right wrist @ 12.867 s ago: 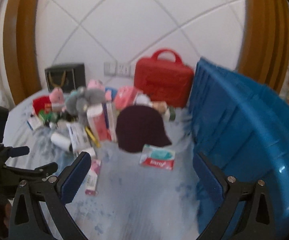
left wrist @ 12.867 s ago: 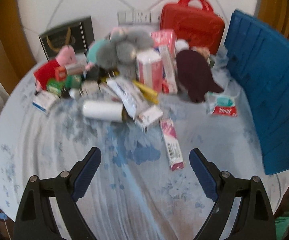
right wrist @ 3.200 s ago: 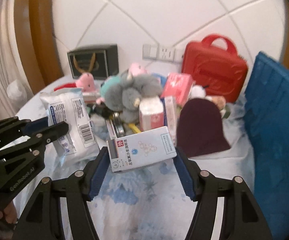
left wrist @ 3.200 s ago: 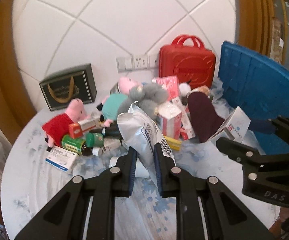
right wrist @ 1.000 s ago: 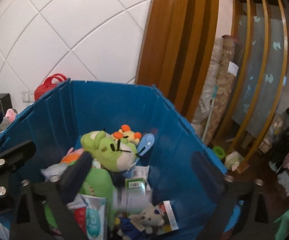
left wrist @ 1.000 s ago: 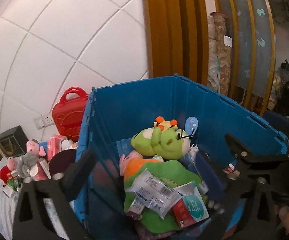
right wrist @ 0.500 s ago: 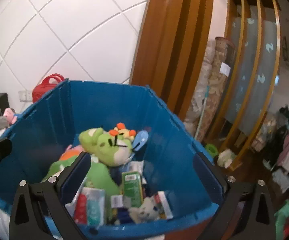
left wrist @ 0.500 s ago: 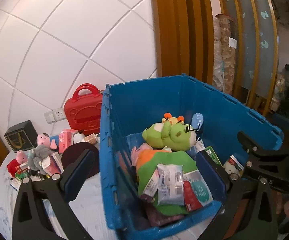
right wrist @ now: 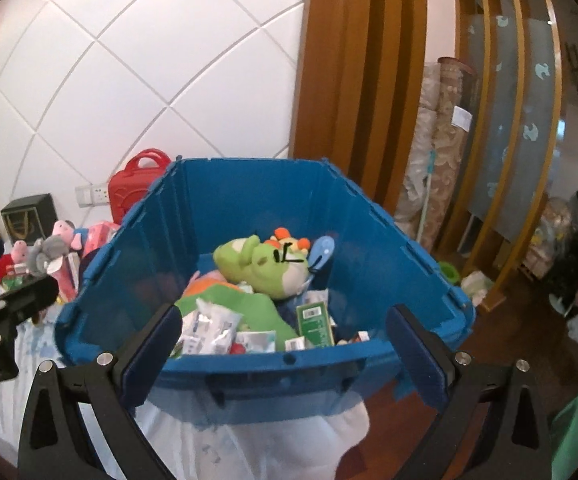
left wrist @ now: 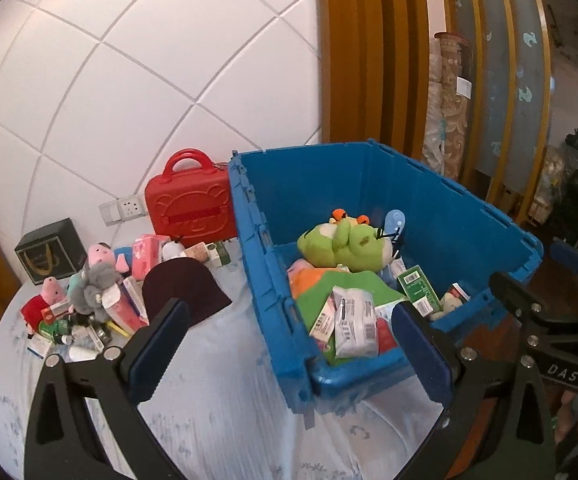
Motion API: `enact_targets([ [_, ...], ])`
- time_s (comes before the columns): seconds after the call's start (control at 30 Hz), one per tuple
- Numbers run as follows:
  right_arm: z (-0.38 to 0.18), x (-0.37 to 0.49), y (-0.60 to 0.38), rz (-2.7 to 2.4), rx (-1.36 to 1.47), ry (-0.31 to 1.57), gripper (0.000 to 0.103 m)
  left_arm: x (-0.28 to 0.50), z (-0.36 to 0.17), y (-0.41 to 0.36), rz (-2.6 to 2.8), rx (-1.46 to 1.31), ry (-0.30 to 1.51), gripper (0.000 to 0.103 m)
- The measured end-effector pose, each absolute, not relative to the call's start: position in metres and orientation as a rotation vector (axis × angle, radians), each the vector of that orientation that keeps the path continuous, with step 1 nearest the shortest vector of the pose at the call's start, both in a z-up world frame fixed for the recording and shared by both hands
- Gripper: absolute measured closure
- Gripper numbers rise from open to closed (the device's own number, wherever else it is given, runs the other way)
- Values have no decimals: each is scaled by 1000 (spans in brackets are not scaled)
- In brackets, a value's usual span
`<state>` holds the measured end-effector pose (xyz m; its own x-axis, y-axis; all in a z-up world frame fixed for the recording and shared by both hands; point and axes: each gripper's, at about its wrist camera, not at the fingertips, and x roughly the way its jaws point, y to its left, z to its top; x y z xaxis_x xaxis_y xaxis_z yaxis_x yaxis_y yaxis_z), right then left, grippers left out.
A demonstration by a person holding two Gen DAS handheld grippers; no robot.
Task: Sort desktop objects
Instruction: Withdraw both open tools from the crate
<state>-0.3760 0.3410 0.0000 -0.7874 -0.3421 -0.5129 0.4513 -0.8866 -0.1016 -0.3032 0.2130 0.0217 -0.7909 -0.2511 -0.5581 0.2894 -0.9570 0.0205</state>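
Observation:
A blue crate [left wrist: 441, 216] [right wrist: 249, 364] stands at the table's right edge, holding a green plush frog [left wrist: 345, 244] [right wrist: 265, 264], a white foil pouch [left wrist: 355, 328] [right wrist: 209, 330], a green box [left wrist: 419, 290] [right wrist: 315, 322] and other packs. My left gripper [left wrist: 289, 352] is open and empty in front of the crate's near left corner. My right gripper [right wrist: 285, 358] is open and empty over the crate's near rim. Left on the table lies a heap of plush toys and boxes [left wrist: 97, 300], with a dark maroon cap [left wrist: 185, 288] beside it.
A red case [left wrist: 191, 208] and a black gift bag [left wrist: 47, 250] stand against the white tiled wall. The blue-patterned tablecloth [left wrist: 217, 408] covers the round table. Rolled carpets and wooden slats [right wrist: 445, 128] rise behind the crate. The other gripper's black body [left wrist: 561, 344] shows at right.
Both grippers have drawn back and up from the crate over the last second. The pouch and the box that they held 3.2 s ago now lie inside the crate.

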Motion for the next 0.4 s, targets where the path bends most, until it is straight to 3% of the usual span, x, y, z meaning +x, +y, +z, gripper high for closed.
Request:
enact_targets([
  [0.4,5,-349,338,-2626,675,324,0,-273,27,210,-2733,809,106,0],
])
